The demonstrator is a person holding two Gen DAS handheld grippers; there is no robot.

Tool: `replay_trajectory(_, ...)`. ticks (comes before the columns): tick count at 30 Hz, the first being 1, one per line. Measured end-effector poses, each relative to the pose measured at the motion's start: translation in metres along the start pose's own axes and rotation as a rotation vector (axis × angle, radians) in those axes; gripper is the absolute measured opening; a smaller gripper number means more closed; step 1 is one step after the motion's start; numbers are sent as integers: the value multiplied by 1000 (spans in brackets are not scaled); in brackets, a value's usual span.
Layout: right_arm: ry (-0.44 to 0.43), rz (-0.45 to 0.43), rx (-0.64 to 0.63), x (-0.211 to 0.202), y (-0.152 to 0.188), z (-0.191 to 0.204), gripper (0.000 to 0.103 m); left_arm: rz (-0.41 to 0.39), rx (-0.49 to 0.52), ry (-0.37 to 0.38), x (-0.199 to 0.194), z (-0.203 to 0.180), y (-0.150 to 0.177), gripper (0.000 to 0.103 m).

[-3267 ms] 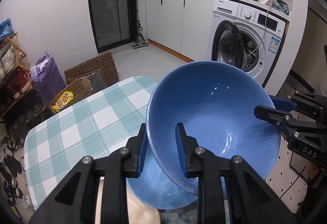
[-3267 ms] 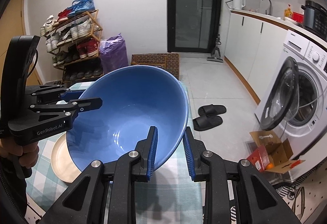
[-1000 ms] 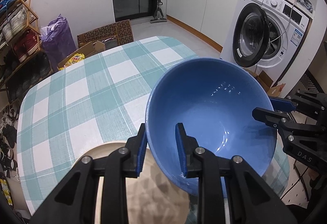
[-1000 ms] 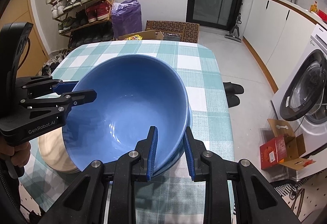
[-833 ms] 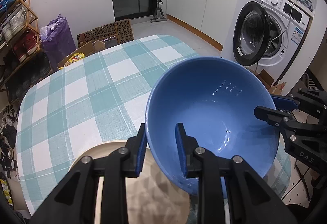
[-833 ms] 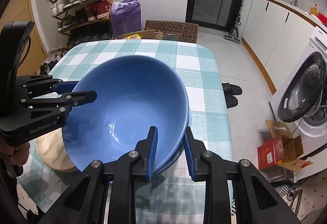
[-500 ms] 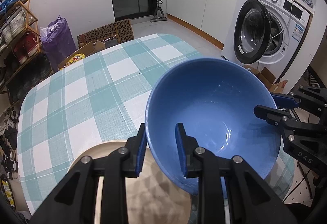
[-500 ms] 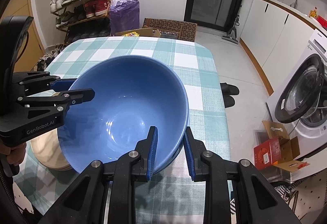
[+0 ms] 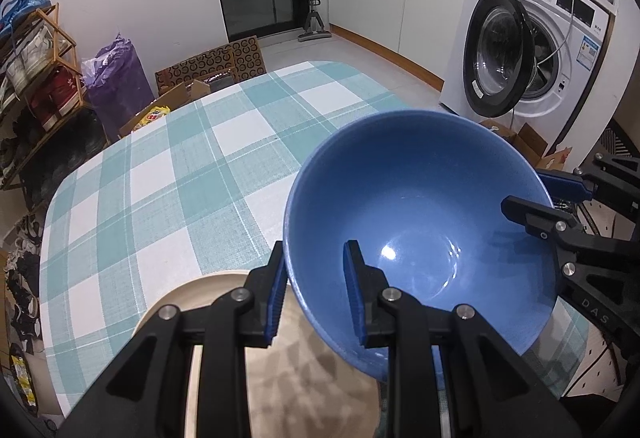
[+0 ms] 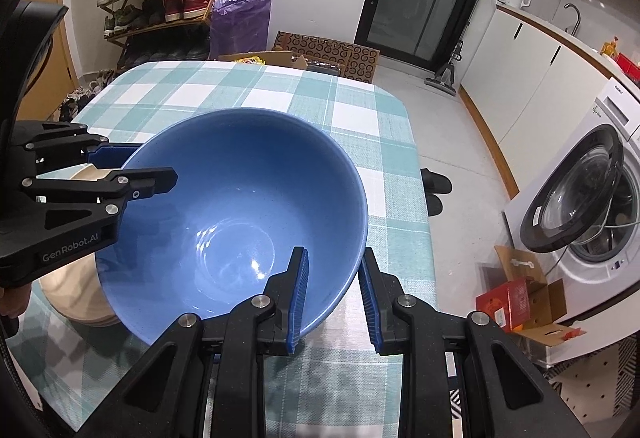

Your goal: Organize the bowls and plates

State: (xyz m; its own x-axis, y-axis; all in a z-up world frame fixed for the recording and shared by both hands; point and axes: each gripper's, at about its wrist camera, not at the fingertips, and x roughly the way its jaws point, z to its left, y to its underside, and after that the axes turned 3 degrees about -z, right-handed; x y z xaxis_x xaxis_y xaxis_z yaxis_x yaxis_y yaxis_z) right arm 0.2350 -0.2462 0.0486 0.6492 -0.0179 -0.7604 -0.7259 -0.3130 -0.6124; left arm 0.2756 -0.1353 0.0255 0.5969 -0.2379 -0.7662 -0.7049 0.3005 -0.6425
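gripping blue bowl [image 9: 416, 222] rim, both grippers angled downward

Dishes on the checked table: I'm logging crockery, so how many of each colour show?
Blue bowl: 1
Beige plate: 1, possibly a stack; cannot tell
Total: 2 visible

Bowl [image 9: 420, 206] being held over tabletop [image 9: 160, 174] near edge, left gripper [image 9: 316, 294] and right gripper [image 10: 332, 294] clamped on opposite rim sides. Plate [image 9: 192, 294] lying on tabletop just left of bowl. Washing machine [image 9: 532, 38] standing beyond tabletop, right.
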Motion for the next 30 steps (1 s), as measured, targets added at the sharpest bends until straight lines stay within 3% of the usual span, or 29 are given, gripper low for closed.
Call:
replay_trajectory(12, -7, -2, -12, -1, 3, 0, 29, 8, 8, -4, 4, -3, 3, 26)
replay_trajectory(19, -50, -5, 18, -3, 2, -10, 33, 15, -1, 15, 4, -1, 6, 36)
replay_trajectory(22, -67, -30, 25, -9, 1, -13, 41, 7, -22, 31, 0, 4, 7, 43)
replay_trajectory(24, -72, -48, 32, -15, 0, -15, 54, -1, -34, 35, -4, 7, 7, 47)
replay_trajectory(25, -76, -55, 35, -17, -1, -16, 56, -3, -45, 40, -6, 10, 6, 51)
replay_trajectory(30, -127, -105, 78, -30, -5, -24, 82, -25, -83, 50, -15, 21, 6, 55)
